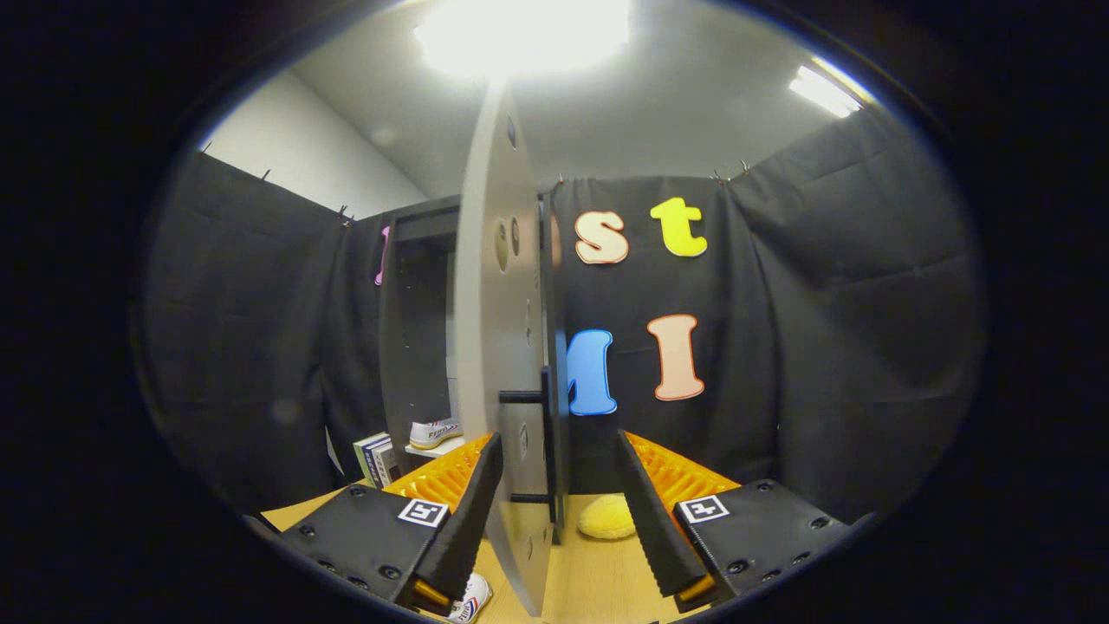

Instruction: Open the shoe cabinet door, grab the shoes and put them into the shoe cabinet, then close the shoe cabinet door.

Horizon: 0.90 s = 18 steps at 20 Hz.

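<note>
Between the two fingers of the gripper [559, 494] stands the edge of the cabinet door [502, 347]. This door is swung out toward the camera, so it is seen almost edge-on, and it reaches from the table [598, 576] up to the bright ceiling lamp [520, 30]. The fingers are spread wide apart. The left finger lies close against the pale face of the door, but I cannot tell if it really touches; the right finger is clearly apart from the door and holds nothing. On the dark edge of the door, just above the fingertips, sits a dark handle [530, 446] with two short bars.

To the left of the door, the shoe cabinet [416, 329] is open and dark inside. One white shoe [435, 432] rests on a pale shelf [433, 450] in it, low down. Left of the cabinet, some books [377, 458] stand upright on the table. A second white shoe [470, 600] lies on the table beneath the left finger, near the bottom of the door. On the right side of the door, a yellow soft thing [606, 517] lies on the table between the fingers.
</note>
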Motion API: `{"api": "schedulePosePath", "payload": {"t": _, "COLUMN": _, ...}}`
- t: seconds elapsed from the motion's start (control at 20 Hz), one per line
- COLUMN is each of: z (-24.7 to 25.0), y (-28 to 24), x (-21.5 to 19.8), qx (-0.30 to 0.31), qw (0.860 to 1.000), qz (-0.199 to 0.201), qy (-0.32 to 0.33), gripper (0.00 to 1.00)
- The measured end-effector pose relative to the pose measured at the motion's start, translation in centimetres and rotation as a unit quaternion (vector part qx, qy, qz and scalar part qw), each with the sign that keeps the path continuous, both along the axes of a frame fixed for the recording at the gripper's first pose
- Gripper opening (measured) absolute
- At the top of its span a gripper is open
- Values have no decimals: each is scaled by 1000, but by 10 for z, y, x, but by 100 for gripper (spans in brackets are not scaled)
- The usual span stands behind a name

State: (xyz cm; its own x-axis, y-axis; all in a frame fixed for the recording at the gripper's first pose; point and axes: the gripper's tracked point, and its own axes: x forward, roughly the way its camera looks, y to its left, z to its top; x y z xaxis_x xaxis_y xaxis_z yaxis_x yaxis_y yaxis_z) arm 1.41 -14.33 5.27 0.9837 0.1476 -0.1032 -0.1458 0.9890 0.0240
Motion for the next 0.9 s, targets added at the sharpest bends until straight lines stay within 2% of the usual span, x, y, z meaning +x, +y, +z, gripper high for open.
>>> {"api": "schedulePosePath", "payload": {"t": 0.05, "z": 4, "y": 14, "x": -9, "qx": -8, "qw": 1000, "qz": 15, "qy": -8, "gripper": 83}}
{"api": "schedulePosePath", "payload": {"t": 0.2, "z": 1, "y": 62, "x": -23, "qx": -18, "qw": 998, "qz": 56, "qy": -15, "gripper": 98}}
{"api": "schedulePosePath", "payload": {"t": 0.35, "z": -26, "y": 113, "x": -30, "qx": -26, "qw": 995, "qz": 94, "qy": -4, "gripper": 98}}
{"api": "schedulePosePath", "payload": {"t": 0.55, "z": -90, "y": 158, "x": -25, "qx": -40, "qw": 991, "qz": 123, "qy": 45, "gripper": 98}}
{"api": "schedulePosePath", "payload": {"t": 0.9, "z": -195, "y": 182, "x": -10, "qx": -22, "qw": 984, "qz": 102, "qy": 141, "gripper": 98}}
